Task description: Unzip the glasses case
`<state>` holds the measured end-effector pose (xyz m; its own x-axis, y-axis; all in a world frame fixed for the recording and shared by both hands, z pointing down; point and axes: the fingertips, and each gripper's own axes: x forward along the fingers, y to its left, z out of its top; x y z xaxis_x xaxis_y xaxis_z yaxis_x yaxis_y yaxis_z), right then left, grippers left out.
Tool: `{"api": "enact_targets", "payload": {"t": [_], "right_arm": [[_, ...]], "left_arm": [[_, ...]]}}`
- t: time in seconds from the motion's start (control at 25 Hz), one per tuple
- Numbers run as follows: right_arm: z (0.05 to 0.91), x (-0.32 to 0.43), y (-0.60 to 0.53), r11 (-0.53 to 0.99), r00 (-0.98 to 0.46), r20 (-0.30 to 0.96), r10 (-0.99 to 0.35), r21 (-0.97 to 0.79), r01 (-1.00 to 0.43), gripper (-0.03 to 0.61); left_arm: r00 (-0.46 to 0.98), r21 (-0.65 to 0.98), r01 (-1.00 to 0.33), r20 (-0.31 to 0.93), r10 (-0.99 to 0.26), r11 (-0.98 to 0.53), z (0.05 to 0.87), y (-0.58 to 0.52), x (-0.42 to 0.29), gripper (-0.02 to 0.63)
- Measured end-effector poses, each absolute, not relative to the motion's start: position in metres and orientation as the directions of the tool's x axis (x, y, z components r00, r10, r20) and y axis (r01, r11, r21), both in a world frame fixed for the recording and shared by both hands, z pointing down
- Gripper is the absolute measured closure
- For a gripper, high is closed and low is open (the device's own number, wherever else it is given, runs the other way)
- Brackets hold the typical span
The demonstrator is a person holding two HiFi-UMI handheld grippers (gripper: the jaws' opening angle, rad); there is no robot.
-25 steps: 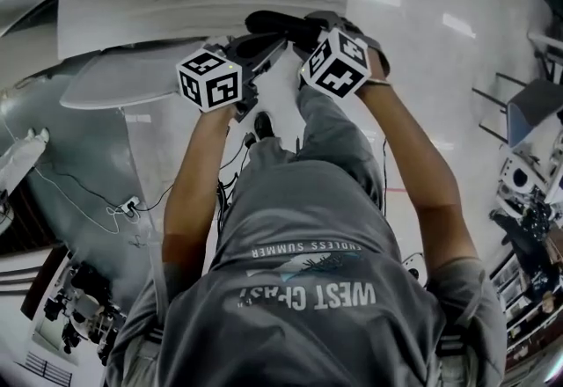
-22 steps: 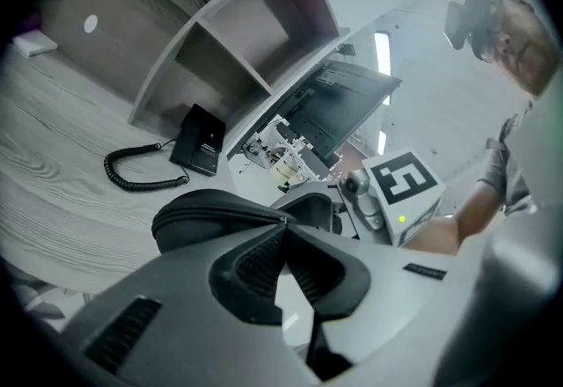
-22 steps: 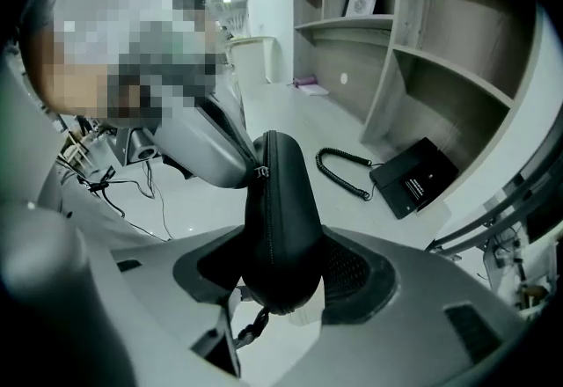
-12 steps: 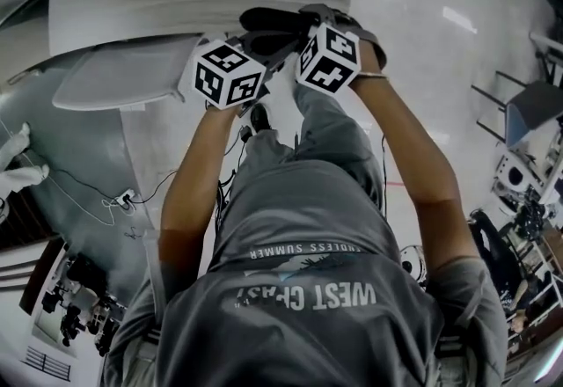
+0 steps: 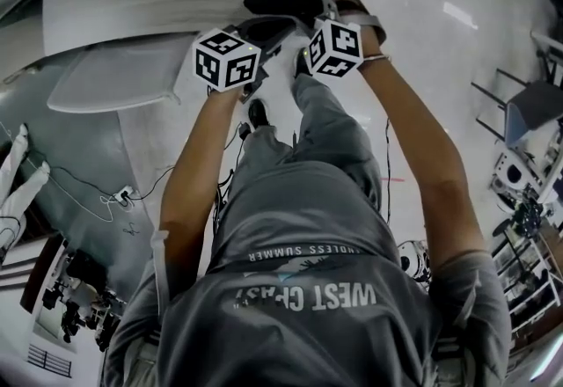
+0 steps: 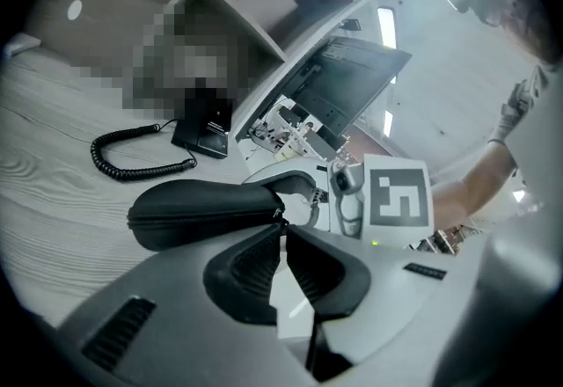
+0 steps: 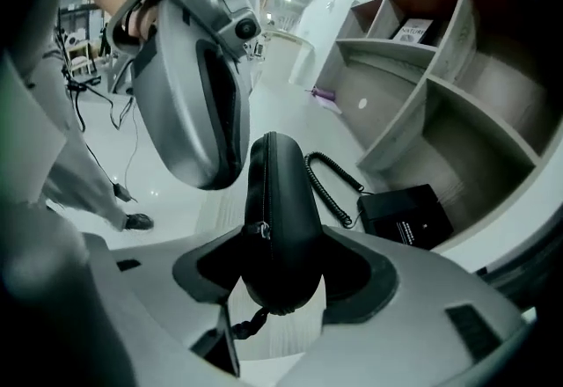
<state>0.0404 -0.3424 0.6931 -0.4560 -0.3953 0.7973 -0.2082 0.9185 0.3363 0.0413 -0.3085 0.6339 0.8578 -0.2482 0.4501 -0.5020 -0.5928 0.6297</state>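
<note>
The black zipped glasses case (image 6: pixel 198 211) lies on the pale wood table (image 6: pixel 53 227). In the head view the glasses case (image 5: pixel 271 0) sits at the table's near edge. My right gripper (image 7: pixel 280 253) has its wide jaws closed round one end of the glasses case (image 7: pixel 280 200), with the small silver zipper pull (image 7: pixel 258 230) in sight just above its left pad. My left gripper (image 6: pixel 283 223) is shut with nothing between its pads, and its tips stand right beside that pull. From the left gripper view, my right gripper (image 6: pixel 310 193) arcs over the case's end.
A coiled black cable (image 6: pixel 132 164) and a small black box (image 6: pixel 204 126) lie on the table behind the case. An open shelf unit (image 7: pixel 440 77) stands beyond them, and a monitor (image 6: pixel 347 82) to its side. A grey rounded tabletop (image 5: pixel 114 77) juts out at the left.
Both grippers have moved up the picture toward the table edge and come down onto the case. The right gripper's marker cube has rolled.
</note>
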Motion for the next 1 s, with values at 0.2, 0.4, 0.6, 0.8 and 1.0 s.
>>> {"api": "enact_targets", "payload": {"t": [0.2, 0.4, 0.6, 0.8, 1.0], "right_arm": [[0.706, 0.045, -0.353, 0.877, -0.433, 0.767, -0.474, 0.456, -0.153, 0.318], [0.716, 0.041, -0.351, 0.851, -0.435, 0.75, -0.499, 0.519, -0.08, 0.311], [0.717, 0.032, -0.332, 0.851, -0.437, 0.764, -0.474, 0.526, -0.002, 0.272], [0.711, 0.032, -0.318, 0.853, -0.434, 0.766, -0.473, 0.522, -0.008, 0.273], [0.691, 0.034, -0.311, 0.845, -0.422, 0.754, -0.504, 0.531, -0.061, 0.275]], "left_arm": [[0.847, 0.641, -0.526, 0.457, -0.273, -0.559, 0.64, -0.309, 0.026, 0.612], [0.827, 0.63, -0.559, 0.467, -0.312, -0.539, 0.639, -0.313, 0.003, 0.612], [0.814, 0.614, -0.58, 0.466, -0.348, -0.535, 0.625, -0.312, -0.025, 0.612], [0.81, 0.597, -0.586, 0.454, -0.371, -0.548, 0.611, -0.306, -0.039, 0.612], [0.809, 0.575, -0.587, 0.43, -0.4, -0.57, 0.583, -0.299, -0.052, 0.612]]}}
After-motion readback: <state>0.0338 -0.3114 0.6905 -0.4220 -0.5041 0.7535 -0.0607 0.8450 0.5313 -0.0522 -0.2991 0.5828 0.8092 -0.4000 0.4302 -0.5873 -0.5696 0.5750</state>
